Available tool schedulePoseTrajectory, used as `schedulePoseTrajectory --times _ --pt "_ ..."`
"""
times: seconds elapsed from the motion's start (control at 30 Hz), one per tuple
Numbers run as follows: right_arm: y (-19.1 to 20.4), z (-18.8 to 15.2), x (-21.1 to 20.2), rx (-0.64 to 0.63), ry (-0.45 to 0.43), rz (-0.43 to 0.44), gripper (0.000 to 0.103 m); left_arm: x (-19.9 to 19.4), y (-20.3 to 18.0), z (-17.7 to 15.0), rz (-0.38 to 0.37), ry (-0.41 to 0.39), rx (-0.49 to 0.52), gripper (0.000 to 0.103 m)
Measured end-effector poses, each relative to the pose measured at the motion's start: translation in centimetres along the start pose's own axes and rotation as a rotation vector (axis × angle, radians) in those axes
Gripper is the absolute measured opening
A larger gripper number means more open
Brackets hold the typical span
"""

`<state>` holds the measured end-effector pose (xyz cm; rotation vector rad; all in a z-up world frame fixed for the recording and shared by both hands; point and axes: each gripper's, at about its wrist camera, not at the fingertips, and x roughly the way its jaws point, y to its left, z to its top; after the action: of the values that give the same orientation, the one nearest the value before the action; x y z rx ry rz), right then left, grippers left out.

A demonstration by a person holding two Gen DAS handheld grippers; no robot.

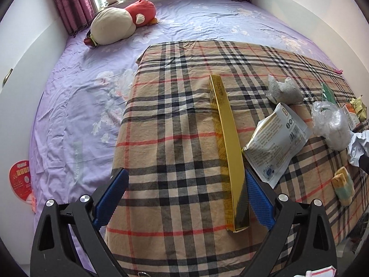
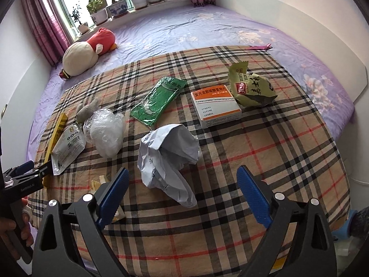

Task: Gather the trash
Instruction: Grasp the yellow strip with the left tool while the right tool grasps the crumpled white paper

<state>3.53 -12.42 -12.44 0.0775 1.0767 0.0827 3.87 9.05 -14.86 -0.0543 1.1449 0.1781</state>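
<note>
Trash lies scattered over the plaid cloth [image 2: 265,143] that covers part of the purple bedsheet [image 2: 184,27]. Our left gripper [image 1: 184,194] stands wide, and the long yellow box [image 1: 228,147] lies between its fingers, close against the right-hand pad — we cannot tell whether it touches. Beside the box rests a pale foil pouch [image 1: 274,143], then a clear plastic bag [image 2: 106,131] and a small grey knitted piece [image 2: 86,110]. Our right gripper [image 2: 182,194] is also spread wide, holding nothing, with the crumpled white paper [image 2: 166,159] lying on the cloth between and just ahead of its fingers. Farther off sit a green wrapper [image 2: 159,101], a white-and-orange carton [image 2: 216,106] and a yellow-green snack bag [image 2: 251,87] — the last two touching. A red and cream plush toy [image 2: 87,50] lies near the window.
</note>
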Motion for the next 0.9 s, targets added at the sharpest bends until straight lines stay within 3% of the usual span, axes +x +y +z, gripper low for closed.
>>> schedulePoseTrajectory --times 0.23,0.4,0.47,0.67,0.77,0.83,0.9 --pt "0.5 0.8 2.0 -0.005 0.01 -0.008 0.084 1.3 -0.6 2.3 -0.016 -0.018 0.03 0.094" --pt "1.0 1.3 2.3 -0.036 -0.004 -0.025 0.067 2.1 -0.5 3.5 -0.07 0.003 0.018 0.089" --pt "1.3 1.3 2.2 -0.041 -0.007 -0.019 0.058 1.9 -0.8 3.6 -0.079 0.0 0.034 0.083" --pt "1.7 0.9 2.0 -0.059 -0.015 -0.009 0.051 1.1 -1.4 3.3 -0.102 -0.01 0.081 0.053" --pt "1.7 0.6 1.7 -0.061 -0.013 0.002 0.049 0.8 -1.3 3.1 -0.102 -0.01 0.08 0.033" --pt "1.7 0.4 1.6 -0.056 -0.013 0.012 0.049 0.7 -0.8 3.0 -0.098 -0.01 0.072 0.014" --pt "1.4 0.2 1.3 -0.041 -0.015 0.025 0.049 0.6 -0.3 3.0 -0.103 -0.007 0.061 0.014"
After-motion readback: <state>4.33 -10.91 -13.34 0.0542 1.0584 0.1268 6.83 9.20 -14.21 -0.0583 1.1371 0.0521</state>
